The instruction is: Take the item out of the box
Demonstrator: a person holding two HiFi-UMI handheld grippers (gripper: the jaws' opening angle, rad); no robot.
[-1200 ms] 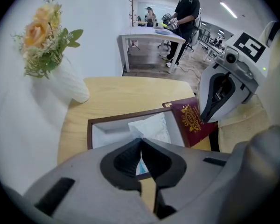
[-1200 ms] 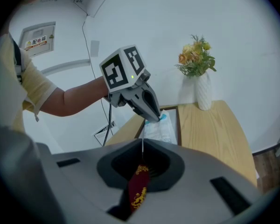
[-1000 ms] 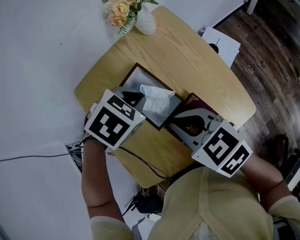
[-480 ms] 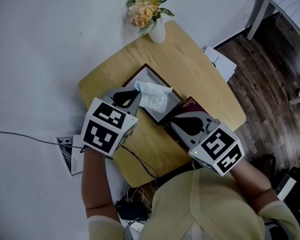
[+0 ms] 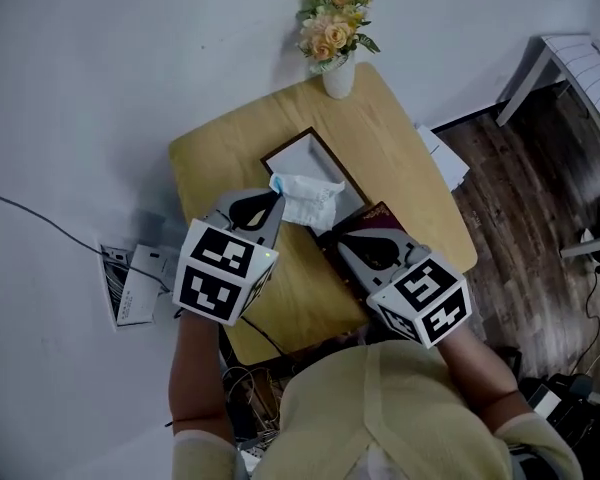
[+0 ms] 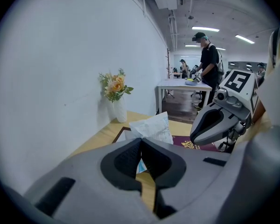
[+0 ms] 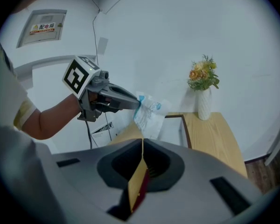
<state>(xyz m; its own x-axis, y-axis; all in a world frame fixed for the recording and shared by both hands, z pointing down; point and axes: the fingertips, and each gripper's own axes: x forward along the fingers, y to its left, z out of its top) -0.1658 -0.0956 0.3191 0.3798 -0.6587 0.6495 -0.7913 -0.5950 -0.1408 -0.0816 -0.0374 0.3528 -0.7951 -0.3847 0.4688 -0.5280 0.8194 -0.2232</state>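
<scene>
Person at a small wooden table, pinching a white packet in one gripper and a box lid in the other.

The left gripper [image 5: 273,196] has its jaws pressed together on one corner of the packet [image 5: 308,198], a crumpled white pouch with blue print. The packet sticks out beyond the jaw tips, to their right and further from the person, hanging clear of the table [image 5: 390,118] over the near edge of the open box [image 5: 285,144]. The right gripper [image 5: 340,240], just right of the packet and apart from it, is clamped on the thin edge of the maroon lid [image 5: 378,215], which lies beside the box. A vase [image 5: 338,76] of flowers stands at the table's far edge.
</scene>
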